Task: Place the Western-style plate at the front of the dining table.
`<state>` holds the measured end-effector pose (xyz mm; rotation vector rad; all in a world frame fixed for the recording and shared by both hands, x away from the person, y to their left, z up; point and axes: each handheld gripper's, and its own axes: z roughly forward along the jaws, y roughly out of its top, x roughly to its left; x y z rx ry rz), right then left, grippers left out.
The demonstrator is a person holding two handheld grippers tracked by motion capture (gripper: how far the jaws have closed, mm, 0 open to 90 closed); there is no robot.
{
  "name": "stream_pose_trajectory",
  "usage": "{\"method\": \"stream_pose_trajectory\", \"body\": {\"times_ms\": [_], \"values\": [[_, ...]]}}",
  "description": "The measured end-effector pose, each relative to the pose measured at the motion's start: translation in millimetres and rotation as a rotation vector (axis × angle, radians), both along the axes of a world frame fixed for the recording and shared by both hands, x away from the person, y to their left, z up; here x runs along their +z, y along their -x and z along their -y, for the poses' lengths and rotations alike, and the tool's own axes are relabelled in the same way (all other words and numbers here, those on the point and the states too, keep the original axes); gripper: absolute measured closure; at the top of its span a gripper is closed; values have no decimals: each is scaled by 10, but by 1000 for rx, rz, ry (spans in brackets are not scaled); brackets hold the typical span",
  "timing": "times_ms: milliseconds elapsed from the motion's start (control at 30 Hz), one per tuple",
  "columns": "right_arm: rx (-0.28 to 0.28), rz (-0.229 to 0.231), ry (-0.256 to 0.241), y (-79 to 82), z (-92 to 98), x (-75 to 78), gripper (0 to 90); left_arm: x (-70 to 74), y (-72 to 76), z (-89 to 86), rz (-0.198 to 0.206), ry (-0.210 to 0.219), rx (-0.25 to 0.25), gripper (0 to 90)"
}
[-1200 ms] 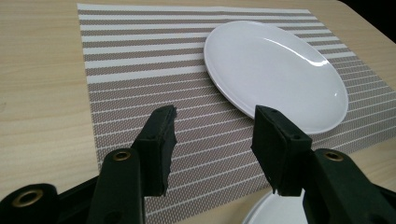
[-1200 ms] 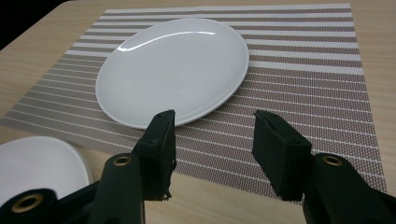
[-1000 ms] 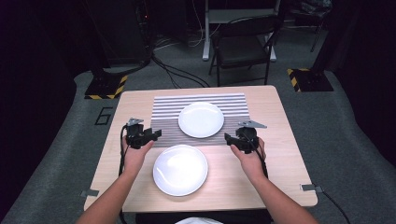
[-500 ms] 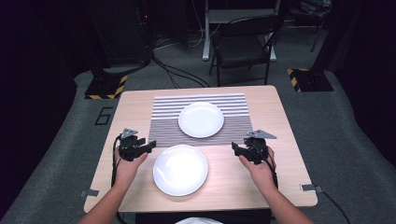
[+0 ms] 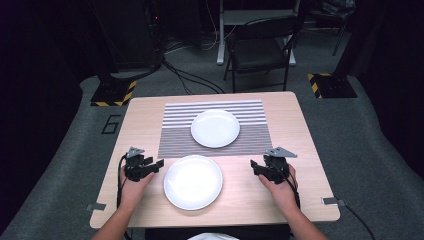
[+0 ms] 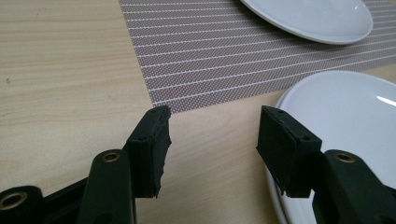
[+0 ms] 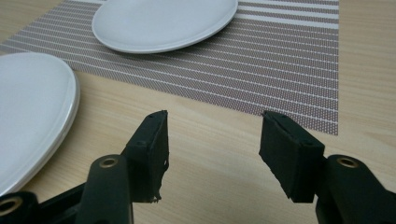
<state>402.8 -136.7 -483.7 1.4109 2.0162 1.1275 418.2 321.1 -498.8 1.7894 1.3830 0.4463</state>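
Two white plates lie on the wooden table point(image 5: 300, 125). The far plate point(image 5: 215, 128) point(image 6: 308, 18) point(image 7: 163, 23) rests on a striped grey placemat point(image 5: 215, 127) point(image 6: 210, 60) point(image 7: 280, 65). The near plate point(image 5: 193, 181) point(image 6: 345, 121) point(image 7: 28, 107) sits on bare wood in front of the mat. My left gripper point(image 5: 154, 166) point(image 6: 212, 140) is open just left of the near plate, its right jaw over the rim. My right gripper point(image 5: 256, 167) point(image 7: 212, 140) is open to the right of that plate, over bare wood, with nothing between its jaws.
A folding chair point(image 5: 262, 47) stands beyond the table's far edge. Yellow-and-black stand bases point(image 5: 112, 92) point(image 5: 330, 85) sit on the grey floor at both far corners. Cables run across the floor behind the table.
Both grippers have drawn back toward the table's near edge and moved apart, from beside the mat's front edge to either side of the near plate.
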Motion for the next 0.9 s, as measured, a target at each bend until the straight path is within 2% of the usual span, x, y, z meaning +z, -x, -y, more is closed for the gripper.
{"method": "stream_pose_trajectory", "body": {"times_ms": [33,233,400,433,500,567,733,867,900], "values": [[0,-6,4,3,-5,-23,417,-9,4,-13,-11,-3,1,436],[20,-22,43,4,-37,-125,417,-87,-5,-74,-15,-32,15,430],[35,-52,40,-3,-76,-193,417,-149,-24,-137,-32,-49,32,417],[44,-52,44,-6,-82,-211,417,-170,-32,-145,-23,-53,45,415],[53,-63,50,-7,-95,-240,417,-176,-40,-174,-40,-67,44,407],[54,-70,45,-11,-103,-263,416,-196,-47,-186,-36,-67,47,404],[53,-66,60,-25,-93,-292,406,-230,-65,-207,-49,-83,52,397],[53,-55,81,-34,-70,-315,402,-239,-73,-207,-33,-102,61,389],[56,-55,73,-38,-66,-324,402,-244,-71,-203,-28,-109,64,383]]}}
